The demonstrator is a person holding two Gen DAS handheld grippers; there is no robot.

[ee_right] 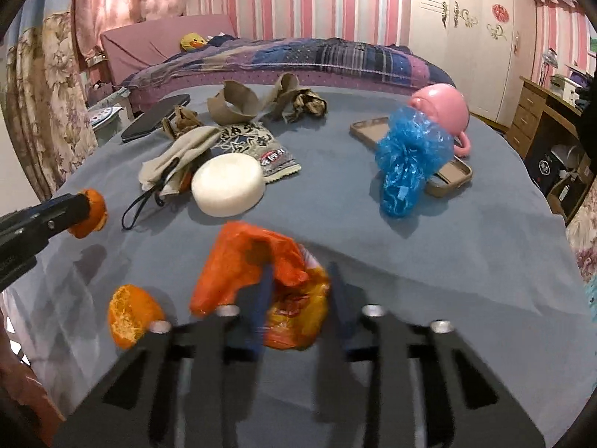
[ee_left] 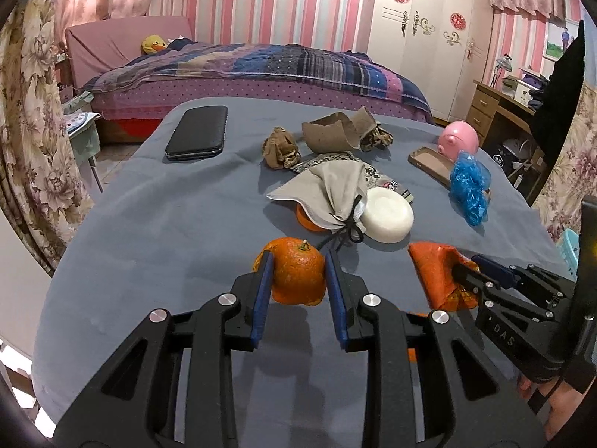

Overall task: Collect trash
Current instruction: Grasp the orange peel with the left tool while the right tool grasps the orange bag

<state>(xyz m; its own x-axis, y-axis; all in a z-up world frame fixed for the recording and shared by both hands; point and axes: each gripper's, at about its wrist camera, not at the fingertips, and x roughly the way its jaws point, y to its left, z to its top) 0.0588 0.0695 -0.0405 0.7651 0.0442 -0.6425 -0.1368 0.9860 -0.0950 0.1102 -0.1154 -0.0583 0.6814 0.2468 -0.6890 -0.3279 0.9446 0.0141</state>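
One orange peel (ee_left: pixel 297 272) (pinched) between pads (ee_left: pixel 264 291).

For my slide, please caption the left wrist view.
Left gripper lifts orange peel; right gripper holds orange plastic bag.

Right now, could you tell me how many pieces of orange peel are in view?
3: one in the left gripper, one loose peel near the table's front edge, one partly hidden under the grey pouch. More may be hidden.

This is a home bedroom. A bed with a purple and blue patchwork quilt (ee_left: pixel 283 63) stands before pink striped wallpaper (ee_left: pixel 276 11). A white ornamented wardrobe (ee_left: pixel 429 37) and a wooden drawer desk (ee_left: pixel 492 108) stand nearby.
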